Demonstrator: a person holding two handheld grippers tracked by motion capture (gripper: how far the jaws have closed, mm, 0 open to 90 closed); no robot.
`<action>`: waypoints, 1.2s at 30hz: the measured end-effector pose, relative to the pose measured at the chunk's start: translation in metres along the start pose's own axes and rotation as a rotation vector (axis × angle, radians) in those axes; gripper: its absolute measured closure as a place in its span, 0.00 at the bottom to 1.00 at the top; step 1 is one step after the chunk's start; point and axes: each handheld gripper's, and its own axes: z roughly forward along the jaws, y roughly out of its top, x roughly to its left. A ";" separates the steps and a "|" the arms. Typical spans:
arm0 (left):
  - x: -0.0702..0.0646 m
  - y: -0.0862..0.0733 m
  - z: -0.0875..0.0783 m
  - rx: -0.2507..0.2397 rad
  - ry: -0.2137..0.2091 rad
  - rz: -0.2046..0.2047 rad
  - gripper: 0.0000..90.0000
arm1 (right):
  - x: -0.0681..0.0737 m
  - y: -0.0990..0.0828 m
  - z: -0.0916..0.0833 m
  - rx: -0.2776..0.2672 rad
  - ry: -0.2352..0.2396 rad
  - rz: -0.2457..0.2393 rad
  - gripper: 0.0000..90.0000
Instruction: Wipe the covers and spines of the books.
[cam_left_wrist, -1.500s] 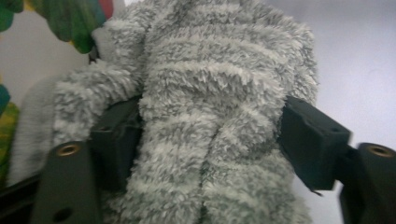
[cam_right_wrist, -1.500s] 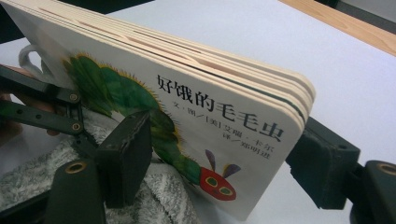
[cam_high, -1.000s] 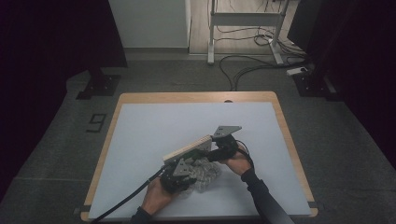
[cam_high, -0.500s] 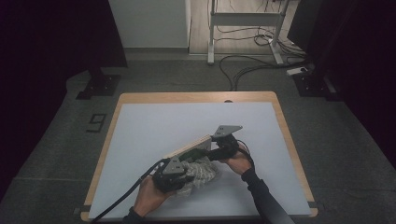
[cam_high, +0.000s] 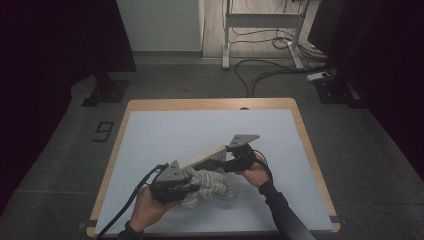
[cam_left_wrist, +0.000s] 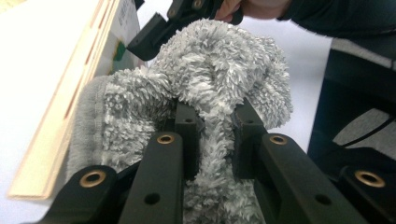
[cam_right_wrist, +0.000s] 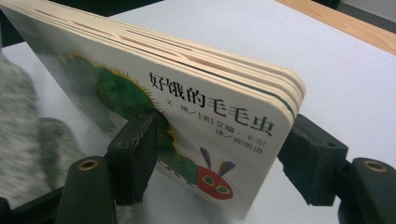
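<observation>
A grey fluffy cloth (cam_high: 216, 183) lies bunched on the white table top (cam_high: 200, 125). My left gripper (cam_high: 191, 188) is shut on a fold of it (cam_left_wrist: 219, 60), held a little above the table. A board book (cam_high: 202, 156) with a green caterpillar on its cover (cam_right_wrist: 187, 107) stands tilted on its edge against the cloth. My right gripper (cam_high: 223, 161) is shut on the book's end, one pad (cam_right_wrist: 135, 149) on the cover and the other behind it. Its jaws have just been closing, with the book between them.
The table's wooden rim (cam_high: 210, 104) runs along the far side. A cable (cam_high: 125, 210) trails from the left gripper to the near edge. On the floor beyond are a desk frame (cam_high: 260, 30) and loose cables (cam_high: 265, 70).
My left gripper has risen and drawn slightly left, pulling the cloth up with it. The right gripper and the book have stayed in place.
</observation>
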 end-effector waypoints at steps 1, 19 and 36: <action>0.000 0.001 -0.003 -0.003 0.000 0.000 0.85 | 0.000 0.000 0.000 0.000 0.000 0.000 0.34; -0.003 -0.001 -0.041 0.007 0.066 0.001 0.85 | 0.001 -0.001 -0.001 -0.001 0.003 0.007 0.35; 0.014 -0.027 -0.090 -0.019 0.163 -0.080 0.84 | 0.000 -0.002 -0.001 -0.003 0.003 0.006 0.35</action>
